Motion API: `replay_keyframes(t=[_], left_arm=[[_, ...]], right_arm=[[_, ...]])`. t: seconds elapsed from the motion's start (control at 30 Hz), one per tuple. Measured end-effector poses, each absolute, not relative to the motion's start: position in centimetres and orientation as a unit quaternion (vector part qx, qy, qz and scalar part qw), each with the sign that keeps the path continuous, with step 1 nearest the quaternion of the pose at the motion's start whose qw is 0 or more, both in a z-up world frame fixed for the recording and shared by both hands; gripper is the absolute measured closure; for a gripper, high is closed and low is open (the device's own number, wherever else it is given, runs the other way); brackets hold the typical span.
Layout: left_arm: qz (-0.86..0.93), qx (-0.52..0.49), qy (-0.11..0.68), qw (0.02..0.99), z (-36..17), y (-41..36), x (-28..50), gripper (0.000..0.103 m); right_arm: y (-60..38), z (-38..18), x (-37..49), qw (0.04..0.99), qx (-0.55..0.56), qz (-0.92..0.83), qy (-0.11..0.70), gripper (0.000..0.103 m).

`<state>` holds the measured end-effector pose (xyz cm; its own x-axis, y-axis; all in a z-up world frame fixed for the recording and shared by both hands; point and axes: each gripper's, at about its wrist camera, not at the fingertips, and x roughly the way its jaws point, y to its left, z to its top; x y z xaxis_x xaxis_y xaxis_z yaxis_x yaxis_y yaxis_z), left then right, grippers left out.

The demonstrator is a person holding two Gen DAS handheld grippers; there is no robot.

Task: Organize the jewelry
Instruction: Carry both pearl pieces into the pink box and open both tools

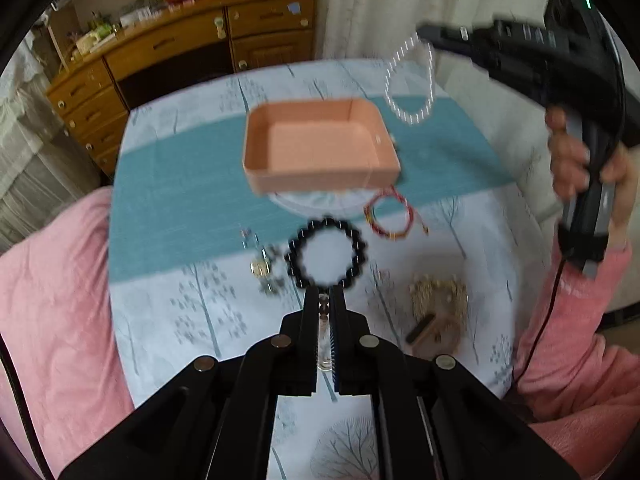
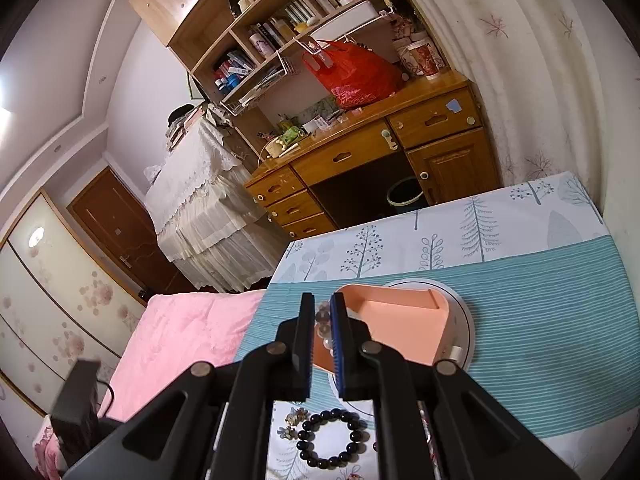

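1. Nearest us, the left gripper (image 1: 325,300) is clamped on small beads, and the black bead bracelet (image 1: 326,252) lies beyond.
2. The right gripper (image 2: 323,312) pinches a clear bead bracelet (image 1: 410,80) (light, limp, slippery) over the pink tray (image 1: 320,148); we grip between beads.
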<state>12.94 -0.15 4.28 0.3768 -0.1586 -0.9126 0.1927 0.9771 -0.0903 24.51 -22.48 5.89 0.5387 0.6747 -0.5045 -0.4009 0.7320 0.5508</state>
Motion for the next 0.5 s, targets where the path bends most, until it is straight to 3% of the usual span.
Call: replay_keyframes(t=[0.3, 0.5], left_arm=[[-0.086, 0.039, 0.444, 0.891, 11.7, -0.8, 17.8, 0.100], [-0.056, 0.049, 0.403, 0.912, 13.3, -1.4, 21.3, 0.100]], right_arm=[[-22.4, 5.2, 25.1, 0.854, 0.185, 0.313, 0.371, 0.095], [-21.1, 4.6, 25.4, 0.851, 0.171, 0.316, 0.383, 0.095]])
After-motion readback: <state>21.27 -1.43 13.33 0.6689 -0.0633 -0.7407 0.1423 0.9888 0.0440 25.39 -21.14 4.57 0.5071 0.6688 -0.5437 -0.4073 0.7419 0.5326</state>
